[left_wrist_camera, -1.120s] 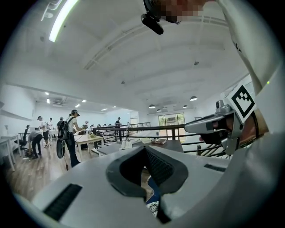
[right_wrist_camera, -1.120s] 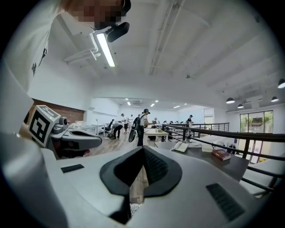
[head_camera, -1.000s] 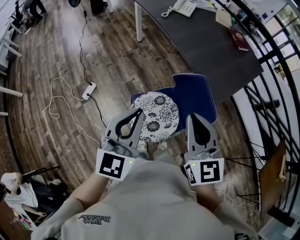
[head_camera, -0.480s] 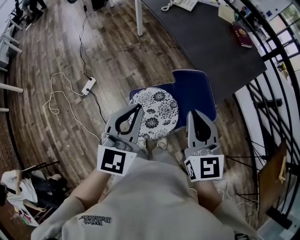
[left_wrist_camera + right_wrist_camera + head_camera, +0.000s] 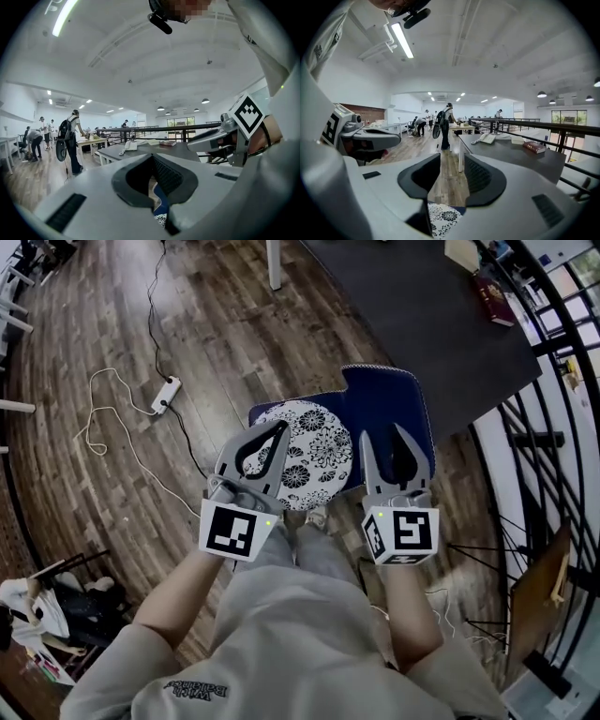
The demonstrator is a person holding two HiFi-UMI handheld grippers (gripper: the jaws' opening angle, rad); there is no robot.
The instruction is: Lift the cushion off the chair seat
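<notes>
A round white cushion (image 5: 309,451) with black flowers lies on the blue chair seat (image 5: 389,418) below me. My left gripper (image 5: 280,426) hangs over the cushion's left part, fingertips meeting, nothing between them. In the left gripper view, a strip of the cushion (image 5: 161,220) and the blue chair (image 5: 161,204) shows under the closed jaws of the left gripper (image 5: 152,157). My right gripper (image 5: 383,432) is over the blue seat just right of the cushion. Its jaws have just been opening and hold nothing. The right gripper (image 5: 451,161) view shows wooden floor in the gap and the cushion (image 5: 443,218) below.
A dark desk (image 5: 422,329) with a red book (image 5: 494,298) stands beyond the chair. A black railing (image 5: 548,399) runs along the right. A power strip (image 5: 166,393) with loose cables lies on the wooden floor at left. People (image 5: 445,119) stand far off by other desks.
Both grippers have come down and forward, and now overlap the cushion and seat in the head view. The right gripper's jaws have parted; the left gripper's stay closed.
</notes>
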